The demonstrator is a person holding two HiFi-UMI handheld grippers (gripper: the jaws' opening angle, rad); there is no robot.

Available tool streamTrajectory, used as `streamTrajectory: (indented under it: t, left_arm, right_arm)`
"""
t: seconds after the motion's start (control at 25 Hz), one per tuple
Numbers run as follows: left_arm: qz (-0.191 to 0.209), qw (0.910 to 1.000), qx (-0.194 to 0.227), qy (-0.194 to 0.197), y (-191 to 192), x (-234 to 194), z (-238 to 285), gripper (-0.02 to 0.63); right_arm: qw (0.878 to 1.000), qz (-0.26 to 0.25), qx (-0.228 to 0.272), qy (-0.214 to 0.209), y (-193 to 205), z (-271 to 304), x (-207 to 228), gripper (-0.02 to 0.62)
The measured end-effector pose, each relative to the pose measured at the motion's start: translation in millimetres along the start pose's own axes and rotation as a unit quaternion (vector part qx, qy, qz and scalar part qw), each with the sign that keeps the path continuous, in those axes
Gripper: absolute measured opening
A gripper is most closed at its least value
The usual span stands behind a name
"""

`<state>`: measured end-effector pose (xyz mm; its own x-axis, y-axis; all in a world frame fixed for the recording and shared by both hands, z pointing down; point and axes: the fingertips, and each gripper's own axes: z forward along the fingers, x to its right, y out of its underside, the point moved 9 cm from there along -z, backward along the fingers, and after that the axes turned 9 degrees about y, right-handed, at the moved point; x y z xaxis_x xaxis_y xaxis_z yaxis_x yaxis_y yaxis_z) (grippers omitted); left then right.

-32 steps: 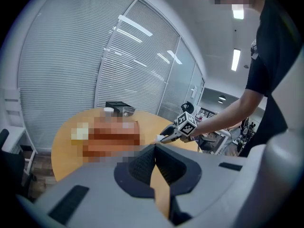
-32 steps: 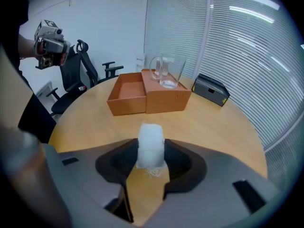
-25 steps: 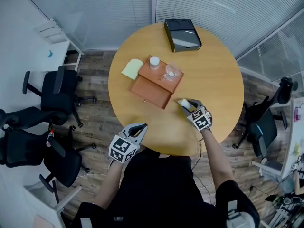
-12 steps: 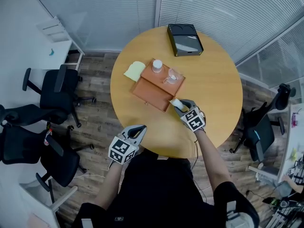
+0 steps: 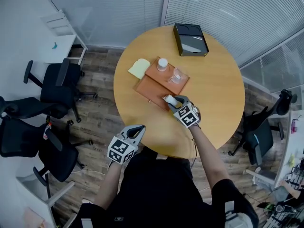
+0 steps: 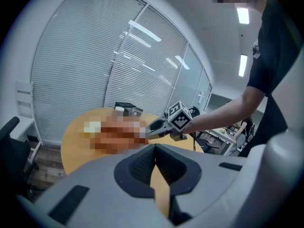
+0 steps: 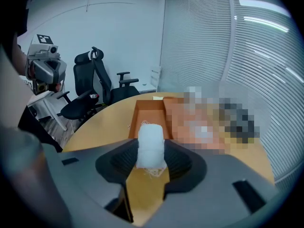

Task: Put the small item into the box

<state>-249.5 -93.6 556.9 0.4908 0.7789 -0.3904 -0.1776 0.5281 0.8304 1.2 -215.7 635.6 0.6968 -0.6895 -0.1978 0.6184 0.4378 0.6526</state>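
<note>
A round wooden desk [image 5: 213, 94] fills a glass-walled office with lowered blinds; black chairs [image 5: 57, 91] stand to its left. The right gripper [image 5: 174, 101] has its fingers wide apart and pressed on a small white roll [image 7: 150, 144], held at the near edge of the open orange box [image 5: 151, 91]; the left gripper [image 5: 137, 128] hangs at the desk's near rim, fingers together, holding nothing; a black case [image 5: 191, 40] and a yellow pad [image 5: 139, 68] lie beyond the box.
</note>
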Motion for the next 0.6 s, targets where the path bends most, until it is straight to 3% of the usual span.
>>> streamTrajectory:
  t: [0.28,0.6]
  left_arm:
    - [-0.01,0.9999,0.001,-0.008,7,-1,-6,0.006]
    - [-0.024,0.9995,0.005,-0.019,15,-6,-13,0.008]
  right_arm:
    - [1.0,0.02,0.01,-0.019,-13,22,-10,0.167]
    - [0.999,-0.003,-0.034,-0.017,-29,44,-10,0.169]
